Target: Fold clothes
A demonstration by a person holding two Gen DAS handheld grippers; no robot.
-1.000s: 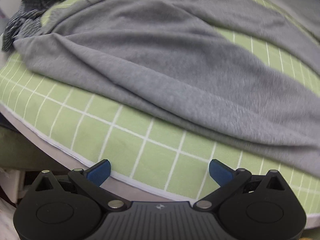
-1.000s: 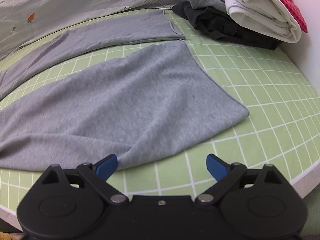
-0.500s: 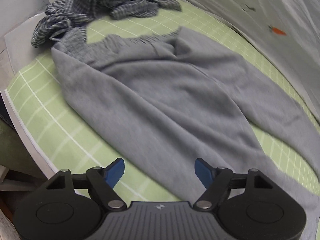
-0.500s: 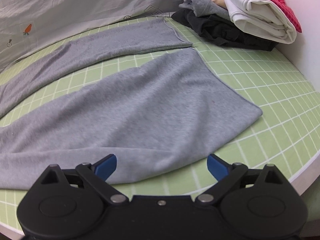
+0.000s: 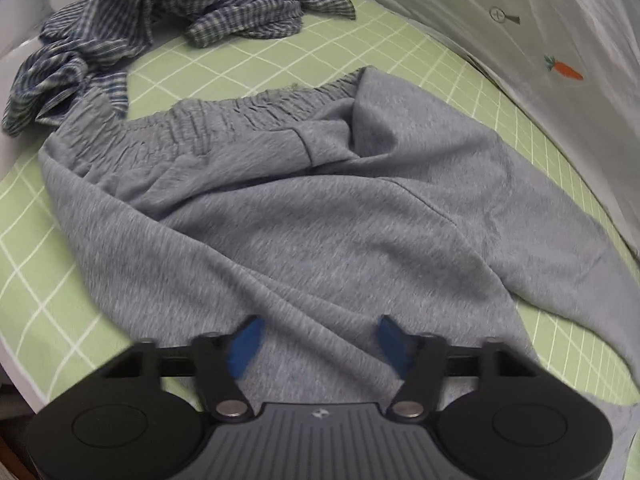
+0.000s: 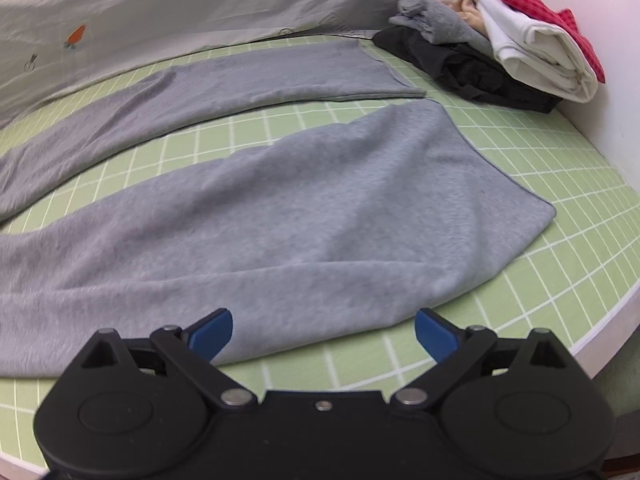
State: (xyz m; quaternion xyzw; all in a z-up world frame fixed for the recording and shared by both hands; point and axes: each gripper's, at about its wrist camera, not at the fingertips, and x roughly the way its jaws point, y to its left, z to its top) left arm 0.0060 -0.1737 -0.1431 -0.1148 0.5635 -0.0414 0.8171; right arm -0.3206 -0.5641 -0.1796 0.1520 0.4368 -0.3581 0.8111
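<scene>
Two hand-held grippers hang over a pair of grey sweatpants [image 5: 304, 216] spread flat on a bed under a green sheet with a white grid [image 6: 560, 184]. In the left wrist view, the left gripper [image 5: 318, 340] is poised above the seat of the trousers, near the bed's front edge; its blue fingertips [image 5: 246, 344] are blurred, its jaws have just been closing, and grey cloth lies beneath the gap between them, though the pads do not yet pinch it. Beyond it the gathered elastic waistband [image 5: 224, 120] runs across the sheet, and past that a crumpled blue-checked garment [image 5: 168, 12] sits at the far left corner of the bed. A pale sheet printed with a small carrot [image 5: 560, 32] rises along the far right side. In the right wrist view, the right gripper [image 6: 324, 332] has its jaws spread wide and released, with the lower border of the near trouser leg [image 6: 280, 232] lying just under its left fingertip and bare sheet under the other. The far leg [image 6: 224, 80] lies flat and apart from the near one, a strip of green sheet between them. At the bed's far right corner stands a pile of folded clothes [image 6: 512, 48], dark at the bottom, white and red on top.
</scene>
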